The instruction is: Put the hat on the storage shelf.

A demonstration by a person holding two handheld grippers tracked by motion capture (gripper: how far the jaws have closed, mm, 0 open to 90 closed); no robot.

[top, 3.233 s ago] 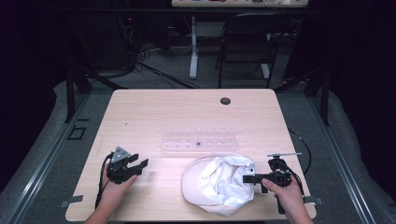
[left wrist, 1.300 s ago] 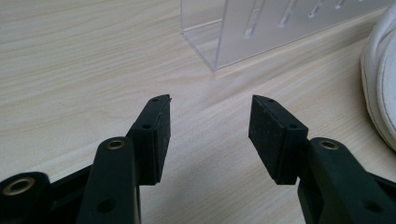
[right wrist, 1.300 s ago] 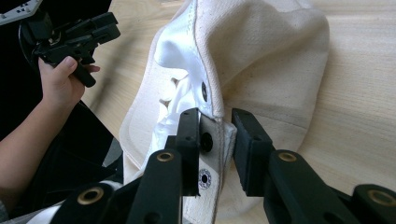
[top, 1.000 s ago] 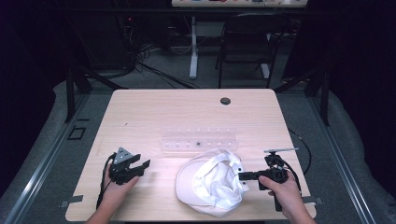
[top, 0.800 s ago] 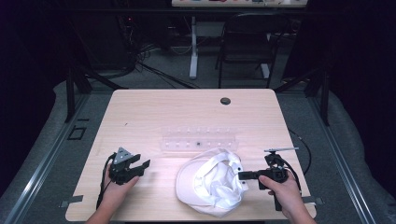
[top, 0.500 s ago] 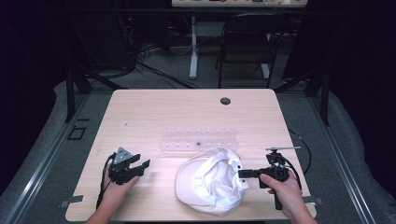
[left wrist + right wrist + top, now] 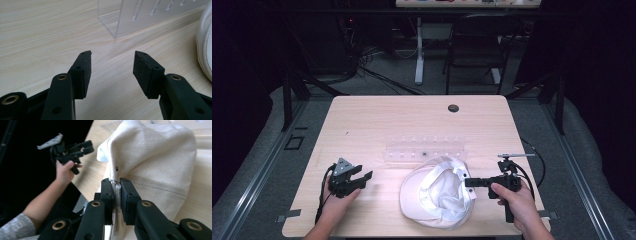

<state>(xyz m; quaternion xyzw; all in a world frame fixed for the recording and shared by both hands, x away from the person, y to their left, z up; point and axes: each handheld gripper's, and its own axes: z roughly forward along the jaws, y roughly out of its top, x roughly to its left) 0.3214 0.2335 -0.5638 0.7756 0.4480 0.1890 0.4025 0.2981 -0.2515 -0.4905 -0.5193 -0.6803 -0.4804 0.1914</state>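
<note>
A person at a wooden tabletop (image 7: 362,120) works a white cloth cap (image 7: 437,197) w/ two tools. The cap lies near the front edge of the tabletop, a bit right of centre, at approx 6 o'clock from a clear acrylic rack (image 7: 424,148) that stands mid-table; cap's far edge sits just beside the rack's front. The right hand-held gripper (image 7: 473,182), at 3 o'clock from the cap, has its jaws closed tight on the cap's edge; in the right gripper view the two black pads pinch a seamed fold of the cream fabric (image 7: 150,162) between them, w/ the cloth bunched and raised above the jaws. The left hand-held gripper (image 7: 361,176) is at 9 o'clock from the cap, well apart from it, held in the person's left hand (image 7: 337,200) low over the bare wood; its jaws stand wide open w/ nothing between them, as the left gripper view shows, pads (image 7: 83,72) apart over the wood grain, the rack's corner (image 7: 117,22) at 12 o'clock and the cap's rim (image 7: 203,50) at 3 o'clock. A small dark round grommet (image 7: 453,108) sits near the far edge of the tabletop, approx 12 o'clock from the rack.
</note>
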